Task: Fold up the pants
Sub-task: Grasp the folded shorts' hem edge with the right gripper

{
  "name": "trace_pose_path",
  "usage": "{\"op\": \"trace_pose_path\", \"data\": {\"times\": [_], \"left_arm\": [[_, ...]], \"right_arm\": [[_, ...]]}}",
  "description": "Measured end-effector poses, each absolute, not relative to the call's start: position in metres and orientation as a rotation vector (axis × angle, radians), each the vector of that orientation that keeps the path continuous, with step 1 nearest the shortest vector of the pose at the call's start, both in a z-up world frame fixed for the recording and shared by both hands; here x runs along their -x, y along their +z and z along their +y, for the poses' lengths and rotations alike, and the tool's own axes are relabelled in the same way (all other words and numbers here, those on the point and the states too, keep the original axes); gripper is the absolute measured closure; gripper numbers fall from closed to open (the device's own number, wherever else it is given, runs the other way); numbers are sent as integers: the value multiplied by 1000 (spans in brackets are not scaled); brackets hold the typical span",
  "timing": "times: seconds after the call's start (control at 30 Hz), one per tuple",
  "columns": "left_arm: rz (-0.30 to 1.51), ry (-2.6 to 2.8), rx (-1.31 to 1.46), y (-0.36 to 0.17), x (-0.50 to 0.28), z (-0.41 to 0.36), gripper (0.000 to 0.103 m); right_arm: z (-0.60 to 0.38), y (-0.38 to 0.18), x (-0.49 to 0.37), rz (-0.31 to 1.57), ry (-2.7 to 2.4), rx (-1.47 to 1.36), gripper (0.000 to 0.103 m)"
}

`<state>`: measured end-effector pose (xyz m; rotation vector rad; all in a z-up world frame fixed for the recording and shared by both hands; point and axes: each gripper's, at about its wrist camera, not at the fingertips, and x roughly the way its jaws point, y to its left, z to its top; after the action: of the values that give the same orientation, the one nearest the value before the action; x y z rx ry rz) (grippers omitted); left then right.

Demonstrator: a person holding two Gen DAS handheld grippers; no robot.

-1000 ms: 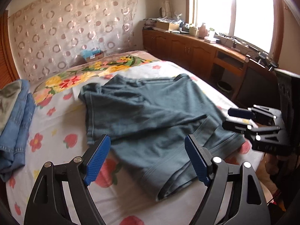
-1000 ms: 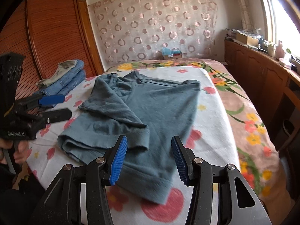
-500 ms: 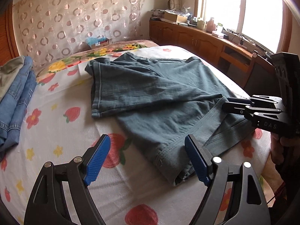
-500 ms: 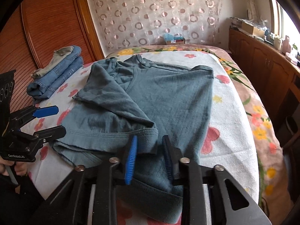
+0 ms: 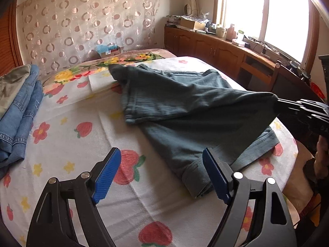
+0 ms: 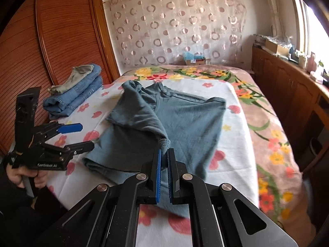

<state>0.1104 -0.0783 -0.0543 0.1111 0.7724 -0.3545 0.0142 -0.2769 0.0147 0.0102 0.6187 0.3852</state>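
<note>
pants (image 6: pixel 181 119): grey-blue, spread on the bed (image 6: pixel 242 135) over a white sheet with strawberry and flower prints; one hem corner is lifted off the bed, the rest lies flat.
right gripper (image 6: pixel 163 154): closed narrow on the lifted hem corner, which is pinched between the blue pads (image 6: pixel 158 173); the cloth is pulled up into a tent shape.
left gripper (image 5: pixel 161 174): held wide above the near edge of the bed, nothing between its pads; the folded cuff of the lower leg lies just before its right pad.
folded jeans (image 6: pixel 76 96): stacked at the left side of the bed, well apart from the pants.
hand (image 6: pixel 24 178): seen around the left gripper's handle.
</note>
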Motion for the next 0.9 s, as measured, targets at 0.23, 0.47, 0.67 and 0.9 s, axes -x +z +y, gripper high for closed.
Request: {"op": "trace_pose_path", "data": {"times": [0.23,0.47,0.67,0.9], "left_arm": [[775,-377,-132,-55,-109,-88,21],[794,-381,-149,-62,-110,-96,21],[793,-373,-141,-61,-112,-93,21],[778,-367,-130,-58,-111,-89,21]], "right_arm": [[-292,7,4,640,364,-15,98],[-297,-11,7,698,354,-51,98],[-301,-12,5,719,361,-71,98],[-306,-15,2,733,353,-78,98]]}}
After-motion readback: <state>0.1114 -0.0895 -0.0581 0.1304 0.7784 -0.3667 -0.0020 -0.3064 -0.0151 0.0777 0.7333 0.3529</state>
